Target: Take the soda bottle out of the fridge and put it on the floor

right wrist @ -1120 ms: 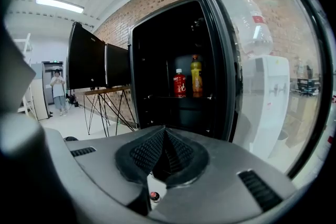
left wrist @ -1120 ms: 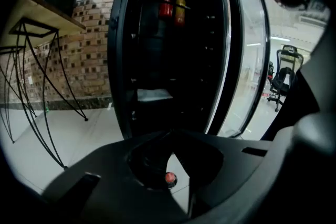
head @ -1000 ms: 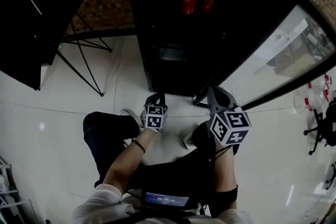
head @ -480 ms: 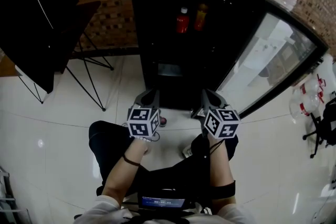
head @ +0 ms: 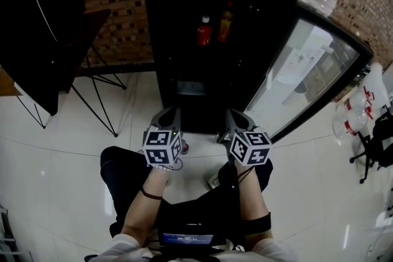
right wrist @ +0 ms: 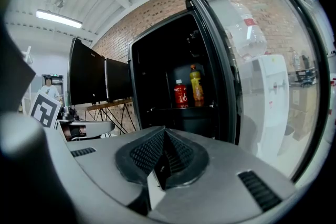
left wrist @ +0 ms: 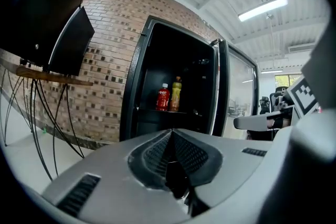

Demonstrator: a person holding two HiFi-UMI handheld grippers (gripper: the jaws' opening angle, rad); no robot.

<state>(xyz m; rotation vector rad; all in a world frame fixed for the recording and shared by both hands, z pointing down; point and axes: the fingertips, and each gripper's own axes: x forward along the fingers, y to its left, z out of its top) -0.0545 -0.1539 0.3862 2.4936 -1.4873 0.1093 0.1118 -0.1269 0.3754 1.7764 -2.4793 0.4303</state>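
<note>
In the fridge (head: 157, 27), red bottle (head: 204, 32) bears unreadable lettering.

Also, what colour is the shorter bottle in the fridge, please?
The shorter bottle is red with a white cap, clearest in the right gripper view.

fridge (head: 167, 40): black, glass door (head: 307, 67) swung open
soda bottle (head: 204, 31): red, white cap, upright on the shelf (left wrist: 181, 112), just left of an orange bottle (head: 225, 23)
floor (head: 73, 162): pale glossy tiles
</note>
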